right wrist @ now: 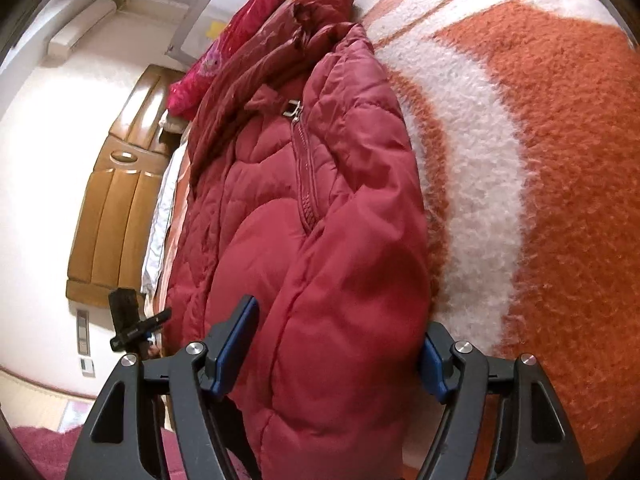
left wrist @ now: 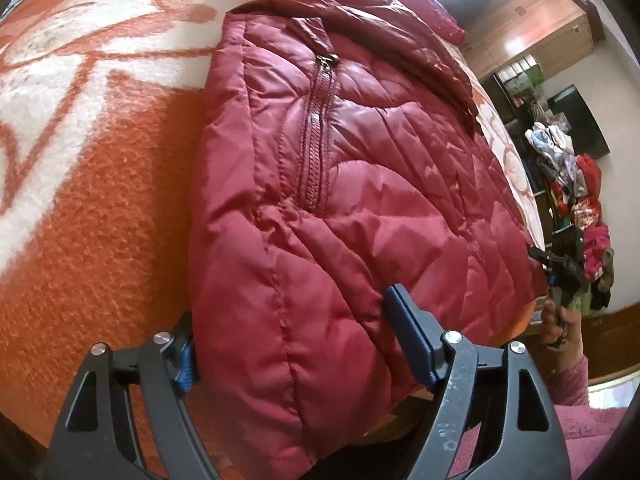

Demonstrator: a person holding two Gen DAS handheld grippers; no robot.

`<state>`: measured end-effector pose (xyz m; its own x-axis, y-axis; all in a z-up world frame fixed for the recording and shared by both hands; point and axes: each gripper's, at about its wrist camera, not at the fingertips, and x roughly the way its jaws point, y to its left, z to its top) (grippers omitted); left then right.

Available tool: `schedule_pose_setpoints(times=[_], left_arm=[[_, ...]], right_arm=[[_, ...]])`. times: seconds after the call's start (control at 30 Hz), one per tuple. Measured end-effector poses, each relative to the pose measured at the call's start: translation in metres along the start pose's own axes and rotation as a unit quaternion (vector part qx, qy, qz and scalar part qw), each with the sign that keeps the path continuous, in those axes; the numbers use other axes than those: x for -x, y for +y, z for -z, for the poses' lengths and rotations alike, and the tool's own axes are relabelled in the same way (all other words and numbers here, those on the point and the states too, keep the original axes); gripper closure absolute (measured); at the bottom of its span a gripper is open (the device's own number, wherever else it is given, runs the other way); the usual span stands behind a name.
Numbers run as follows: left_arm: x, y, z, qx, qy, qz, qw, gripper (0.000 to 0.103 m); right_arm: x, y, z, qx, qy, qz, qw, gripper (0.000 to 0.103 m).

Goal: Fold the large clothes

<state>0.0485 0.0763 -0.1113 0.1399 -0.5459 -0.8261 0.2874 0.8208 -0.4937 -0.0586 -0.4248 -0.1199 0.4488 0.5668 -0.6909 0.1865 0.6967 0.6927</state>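
Left tool [left wrist: 292, 344] spread wide, near hem of red quilted jacket [left wrist: 352, 168] straddled, not pinched. Right tool [right wrist: 340, 352] likewise agape around hem. Jacket laid on orange blanket [left wrist: 100, 208] on bed, collar at 12 o'clock. Step judged: hem grasp before fold. Next: both tools to be closed, hem carried toward 12 o'clock.

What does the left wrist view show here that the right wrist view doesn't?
Only the left wrist view shows the pile of mixed clothes across the room, a dark screen, and the hand holding the right tongs. Only the right wrist view shows the wooden headboard, a wall switch and the patterned pink pillow. Both share the red puffer jacket on the orange-and-white blanket, with open tongs straddling its near edge.
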Motion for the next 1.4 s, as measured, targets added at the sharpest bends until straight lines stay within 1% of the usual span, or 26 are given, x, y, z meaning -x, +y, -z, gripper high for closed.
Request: schedule_pose_setpoints(times=[0.07, 0.13, 0.27, 0.37, 0.47, 0.5, 0.53, 0.57, 0.67, 0.7, 0.73, 0.8, 0.93, 1.07, 1.13, 1.23, 1.4], left_arm=[[0.000, 0.001, 0.002, -0.002, 0.001, 0.006, 1.0000, 0.024], [0.000, 0.003, 0.004, 0.002, 0.001, 0.013, 0.9999, 0.024], [0.002, 0.001, 0.008, -0.005, 0.005, 0.023, 0.9997, 0.024], [0.001, -0.003, 0.010, -0.015, 0.010, 0.029, 0.9994, 0.024], [-0.002, -0.007, 0.011, -0.020, 0.013, 0.038, 0.9990, 0.025], [-0.002, -0.009, 0.012, -0.027, 0.013, 0.041, 0.9987, 0.036], [-0.002, -0.012, 0.013, -0.033, 0.014, 0.044, 0.9984, 0.043], [-0.002, -0.014, 0.014, -0.039, 0.015, 0.046, 0.9981, 0.055], [-0.002, -0.018, 0.015, -0.050, 0.011, 0.044, 0.9977, 0.071], [-0.002, -0.019, 0.014, -0.050, 0.009, 0.044, 0.9977, 0.075], [0.000, -0.020, 0.013, -0.049, 0.006, 0.045, 0.9978, 0.076], [0.005, -0.022, 0.011, -0.046, -0.004, 0.050, 0.9977, 0.081], [0.021, -0.032, 0.008, -0.052, -0.035, 0.056, 0.9965, 0.084], [0.042, -0.044, 0.001, -0.056, -0.075, 0.075, 0.9927, 0.085], [0.052, -0.052, -0.004, -0.066, -0.096, 0.078, 0.9901, 0.086], [0.061, -0.062, -0.013, -0.077, -0.117, 0.080, 0.9869, 0.087], [0.073, -0.069, -0.031, -0.078, -0.147, 0.085, 0.9824, 0.087]], right_arm=[[0.000, -0.001, 0.004, 0.005, 0.006, -0.004, 1.000, 0.030], [0.002, -0.002, 0.010, 0.005, 0.006, -0.007, 1.000, 0.033], [0.003, -0.001, 0.023, 0.012, 0.014, -0.009, 1.000, 0.045], [0.003, 0.000, 0.027, 0.018, 0.011, -0.012, 1.000, 0.052], [-0.004, -0.002, 0.026, 0.009, 0.011, -0.020, 1.000, 0.054], [-0.007, -0.001, 0.025, 0.011, 0.012, -0.020, 1.000, 0.054], [-0.009, 0.000, 0.025, 0.014, 0.012, -0.019, 1.000, 0.056], [-0.010, 0.000, 0.025, 0.015, 0.011, -0.020, 1.000, 0.059], [-0.011, 0.005, 0.024, 0.025, 0.008, -0.025, 0.999, 0.069], [-0.010, 0.007, 0.024, 0.029, 0.006, -0.024, 0.999, 0.070], [-0.010, 0.009, 0.023, 0.033, 0.004, -0.025, 0.999, 0.072], [-0.007, 0.012, 0.023, 0.035, -0.005, -0.035, 0.999, 0.075], [0.002, 0.016, 0.018, 0.030, -0.033, -0.078, 0.996, 0.078], [0.012, 0.024, 0.013, 0.037, -0.054, -0.112, 0.992, 0.081], [0.017, 0.030, 0.008, 0.044, -0.066, -0.130, 0.988, 0.081], [0.024, 0.042, -0.001, 0.061, -0.080, -0.141, 0.985, 0.082], [0.033, 0.057, -0.018, 0.078, -0.108, -0.152, 0.979, 0.082]])
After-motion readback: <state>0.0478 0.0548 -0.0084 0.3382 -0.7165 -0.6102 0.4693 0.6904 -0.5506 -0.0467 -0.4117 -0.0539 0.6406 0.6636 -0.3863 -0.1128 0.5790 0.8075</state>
